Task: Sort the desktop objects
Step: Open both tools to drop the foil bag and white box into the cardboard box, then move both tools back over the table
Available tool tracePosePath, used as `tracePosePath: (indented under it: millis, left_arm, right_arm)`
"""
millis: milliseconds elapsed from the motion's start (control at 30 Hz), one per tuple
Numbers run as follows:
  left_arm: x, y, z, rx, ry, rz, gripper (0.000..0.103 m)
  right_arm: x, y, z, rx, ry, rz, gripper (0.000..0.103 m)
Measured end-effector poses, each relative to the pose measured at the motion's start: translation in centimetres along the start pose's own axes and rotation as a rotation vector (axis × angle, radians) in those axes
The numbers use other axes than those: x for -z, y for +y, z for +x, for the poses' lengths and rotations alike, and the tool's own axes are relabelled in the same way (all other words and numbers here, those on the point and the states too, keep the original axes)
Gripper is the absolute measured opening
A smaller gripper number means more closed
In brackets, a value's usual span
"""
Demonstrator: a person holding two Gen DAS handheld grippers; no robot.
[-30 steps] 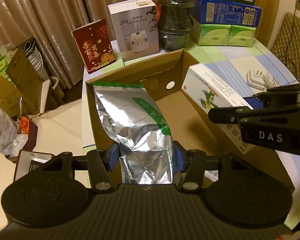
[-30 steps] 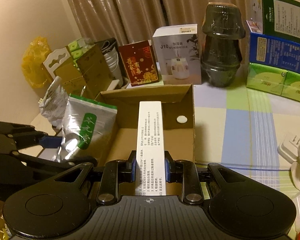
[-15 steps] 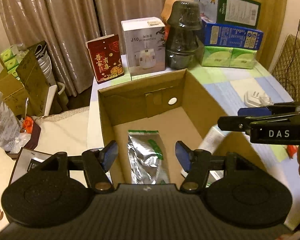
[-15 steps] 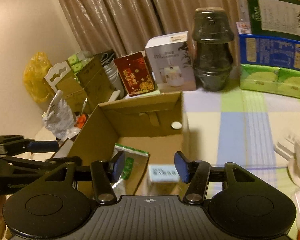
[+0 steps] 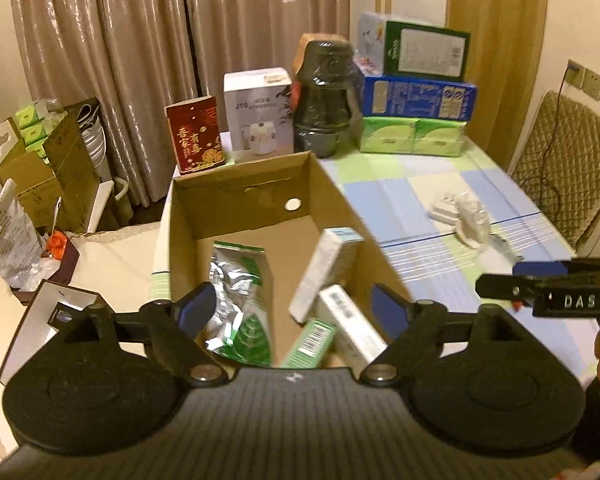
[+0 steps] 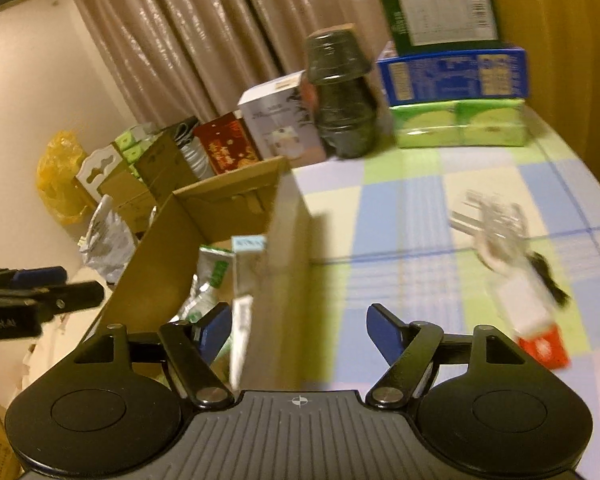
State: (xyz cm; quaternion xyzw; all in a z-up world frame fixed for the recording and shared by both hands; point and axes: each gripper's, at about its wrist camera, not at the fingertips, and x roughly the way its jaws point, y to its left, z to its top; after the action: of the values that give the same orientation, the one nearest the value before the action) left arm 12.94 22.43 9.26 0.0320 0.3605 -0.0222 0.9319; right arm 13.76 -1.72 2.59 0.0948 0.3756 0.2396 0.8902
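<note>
- The left tool (image 5: 288,308) is hovering over the cardboard box (image 5: 332,196) with its jaws spread wide and nothing between them; the right tool (image 6: 298,330) is likewise gaping and empty, sitting over the box's right wall and the checked counter (image 6: 400,208).
- Sorted things are lying inside the box: the silver foil pouch (image 5: 238,280) flat on the floor, a long white carton (image 5: 324,272) leaning against the right wall, another white carton (image 5: 352,330) and a small green carton (image 5: 310,344) beside it.
- The leaning carton is looking unsteady (it is resting on its edge), so any knock to the wall from the right tool could tip it onto the others.
- Loose items are waiting on the counter: a white plug with clear wrapping (image 5: 460,216) and a red-and-white packet (image 6: 540,332), which are blurred in the right wrist view, so their outline is unclear.
- The wrapping could slip or crumple in a grip, and a trailing cord may be snagging neighbours.
- The two tools are working close together, so a careless swing is risking a collision.
</note>
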Motion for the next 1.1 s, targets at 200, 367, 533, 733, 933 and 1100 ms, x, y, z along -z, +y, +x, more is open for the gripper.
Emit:
tracePosePath:
  millis: [200, 367, 533, 733, 933, 1100]
  left_arm:
    - [1.8, -4.1, -2.4, 0.032, -0.034, 0.002, 0.095]
    - [3.3, -7.3, -3.2, 0.054, -0.047, -0.001, 0.102]
    - [4.1, -11.1, -3.7, 0.077, -0.062, 0.027, 0.102]
    - [4.8, -15.1, -2.4, 0.133, -0.036, 0.044, 0.102]
    - [5.3, -18.2, -0.1, 0.151, 0.009, 0.065, 0.102]
    - [5.0, -19.7, 2.2, 0.155, 0.032, 0.039, 0.102]
  right_arm:
    - [2.7, -2.6, -5.2, 0.058, -0.028, 0.010, 0.085]
    - [4.3, -5.6, -8.6, 0.118, -0.041, 0.050, 0.094]
    - [5.6, -8.7, -11.5, 0.175, -0.051, 0.090, 0.101]
    - [6.6, -12.0, -13.4, 0.240, -0.069, 0.116, 0.101]
    - [7.3, -14.6, -14.5, 0.272, -0.088, 0.122, 0.101]
    - [7.2, -16.1, -13.5, 0.263, -0.093, 0.124, 0.101]
